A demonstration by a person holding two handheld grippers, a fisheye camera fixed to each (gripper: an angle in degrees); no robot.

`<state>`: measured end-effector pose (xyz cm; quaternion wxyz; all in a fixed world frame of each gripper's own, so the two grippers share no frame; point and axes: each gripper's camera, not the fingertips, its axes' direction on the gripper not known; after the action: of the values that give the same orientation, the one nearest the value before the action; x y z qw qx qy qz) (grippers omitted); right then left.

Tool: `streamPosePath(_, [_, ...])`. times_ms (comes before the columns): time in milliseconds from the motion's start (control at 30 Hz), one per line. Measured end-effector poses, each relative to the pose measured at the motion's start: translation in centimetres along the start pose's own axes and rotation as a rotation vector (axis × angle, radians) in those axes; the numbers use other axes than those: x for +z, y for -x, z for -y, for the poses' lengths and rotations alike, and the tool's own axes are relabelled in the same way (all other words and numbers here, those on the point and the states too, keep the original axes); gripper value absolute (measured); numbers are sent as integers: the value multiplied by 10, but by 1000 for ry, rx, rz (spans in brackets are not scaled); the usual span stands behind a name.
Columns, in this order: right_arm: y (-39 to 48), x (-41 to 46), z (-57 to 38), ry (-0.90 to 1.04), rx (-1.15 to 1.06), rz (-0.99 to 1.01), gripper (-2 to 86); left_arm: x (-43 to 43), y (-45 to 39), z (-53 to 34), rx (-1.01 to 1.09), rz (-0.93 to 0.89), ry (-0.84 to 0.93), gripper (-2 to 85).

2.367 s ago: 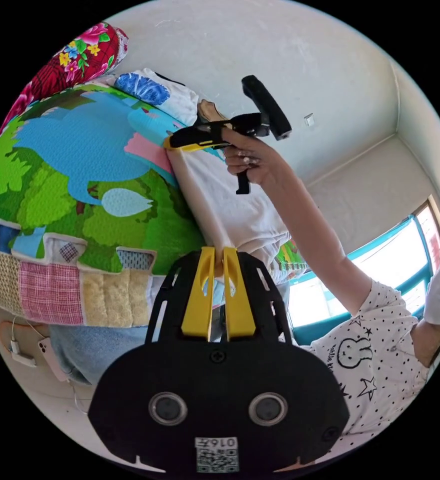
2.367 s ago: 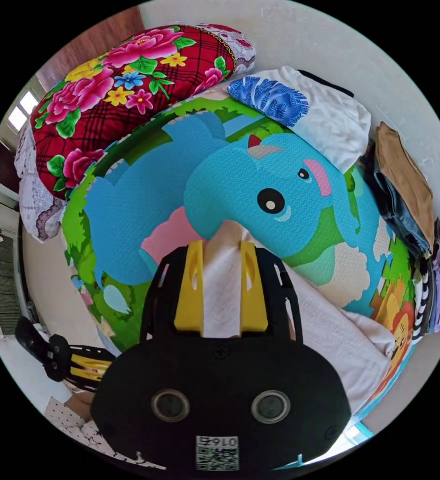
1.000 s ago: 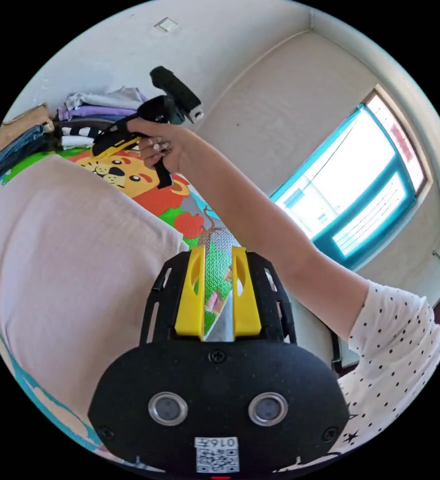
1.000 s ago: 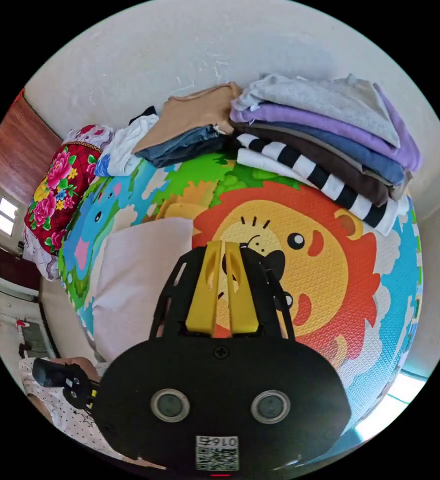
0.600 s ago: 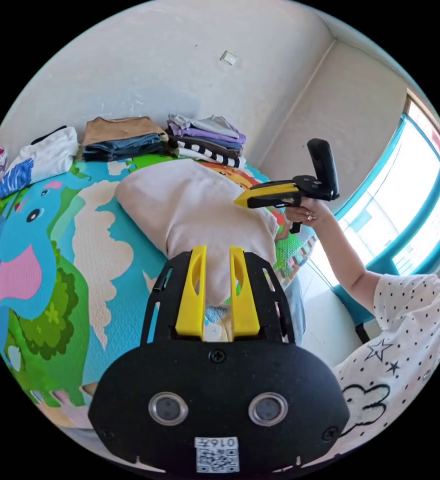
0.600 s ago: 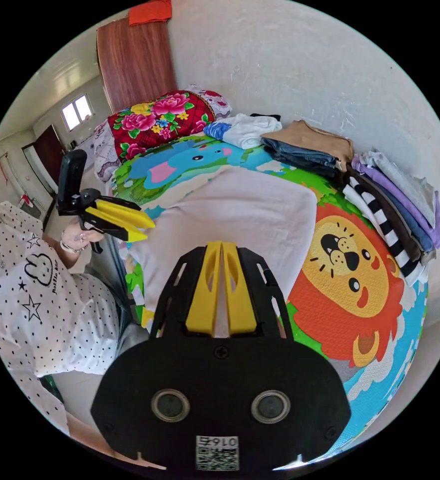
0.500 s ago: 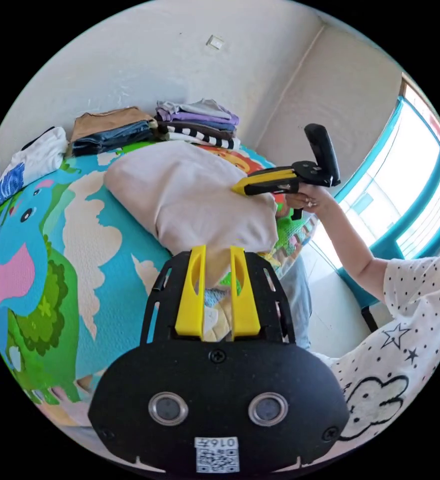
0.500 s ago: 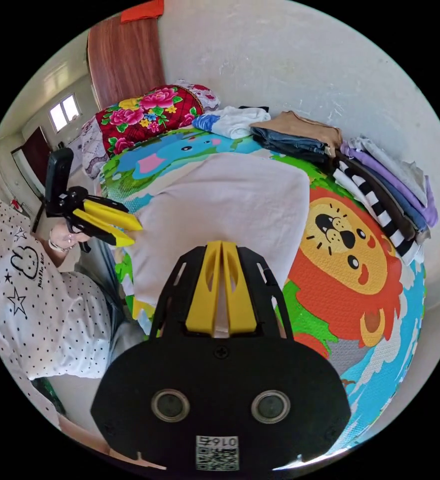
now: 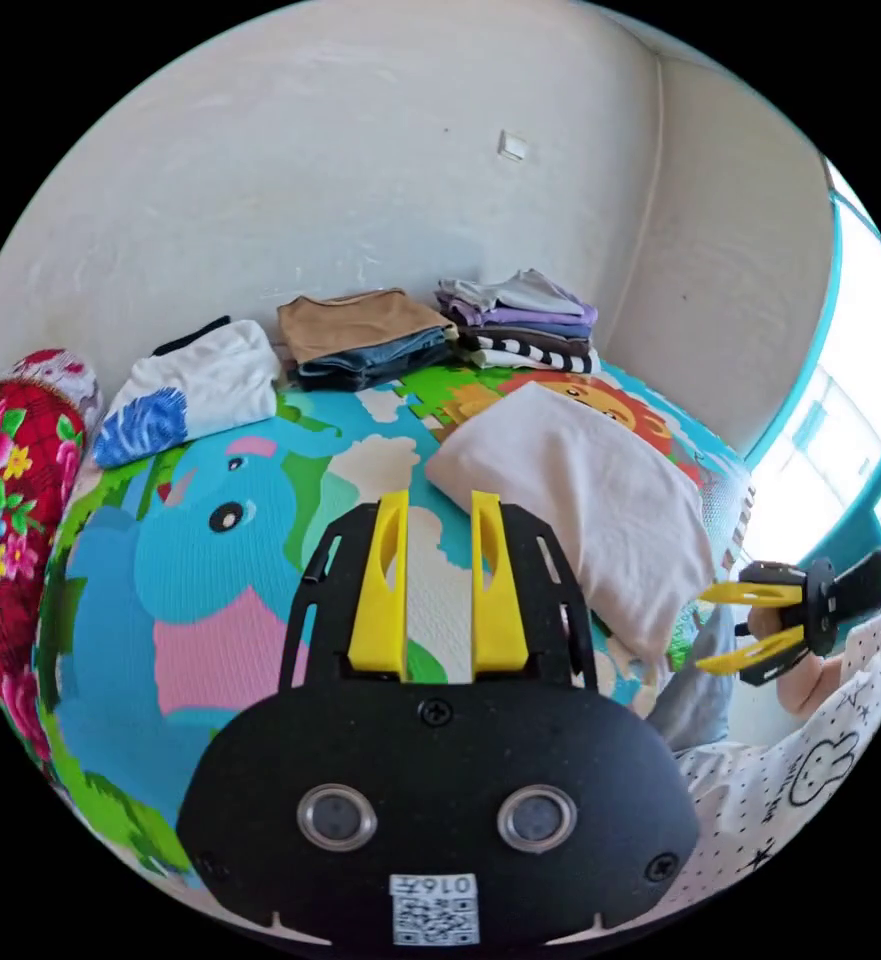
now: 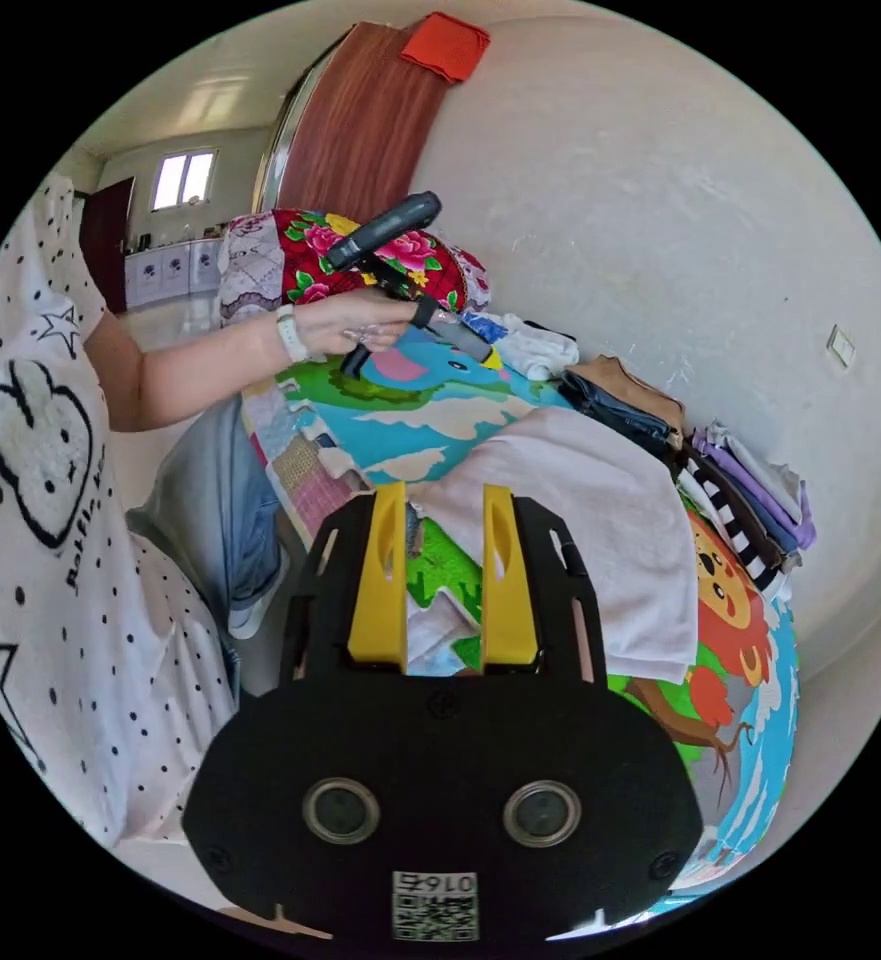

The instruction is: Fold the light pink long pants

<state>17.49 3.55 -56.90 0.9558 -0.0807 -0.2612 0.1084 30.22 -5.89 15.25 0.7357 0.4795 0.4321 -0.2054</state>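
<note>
Pants (image 9: 580, 490) lie folded on the cartoon play mat (image 9: 210, 560) by stacked clothes (image 9: 520, 320); both grippers' jaws apart.

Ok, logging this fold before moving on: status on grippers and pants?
Left gripper open, empty. Right gripper open, empty. Light pink long pants folded flat on the animal-print foam mat, untouched. Nothing in the way.

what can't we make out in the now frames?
- Pants: fold layers underneath hidden by the top layer, left gripper view.
- Pants' near edge: behind the right gripper, right gripper view.
- Left gripper's tips: too small to read, right gripper view.
</note>
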Motion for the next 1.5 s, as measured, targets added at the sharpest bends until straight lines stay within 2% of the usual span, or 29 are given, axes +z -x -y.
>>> streamPosePath(100, [42, 16, -3, 32, -9, -142, 112, 36, 38, 38, 27, -87, 66, 89])
streamPosePath(167, [61, 27, -8, 98, -17, -235, 109, 66, 66, 62, 12, -223, 144, 87])
streamPosePath(233, [72, 31, -13, 135, -25, -261, 108, 85, 82, 76, 8, -334, 199, 87])
streamPosePath(333, [84, 32, -18, 136, -11, -261, 101, 105, 108, 88, -76, -465, 165, 82])
streamPosePath(467, [97, 32, -23, 130, 17, -242, 40, 129, 130, 95, -134, -608, 212, 31])
streamPosePath(600, [113, 28, -28, 122, -13, -283, 11, 131, 151, 105, -161, -623, 175, -4])
streamPosePath(800, [132, 9, -36, 117, -8, -287, 1, 139, 166, 135, -54, -577, 234, -9])
streamPosePath(1033, [159, 26, -46, 226, -136, -278, 10, 145, 186, 147, -46, -579, 266, -5])
streamPosePath(1100, [155, 23, -46, 220, -70, -268, 20, 142, 192, 146, -78, -607, 254, 2])
streamPosePath(1167, [141, 6, -49, 173, 38, -183, 54, 130, 206, 144, -155, -643, 236, 72])
streamPosePath(1300, [110, -26, -67, 56, 207, -112, 89, 99, 211, 124, -207, -761, 207, 102])
streamPosePath(1367, [94, -43, -82, -20, 301, -129, 93, 89, 195, 103, -237, -867, 269, 108])
streamPosePath(1500, [89, -50, -87, -45, 325, -177, 106, 92, 162, 79, -266, -899, 386, 115])
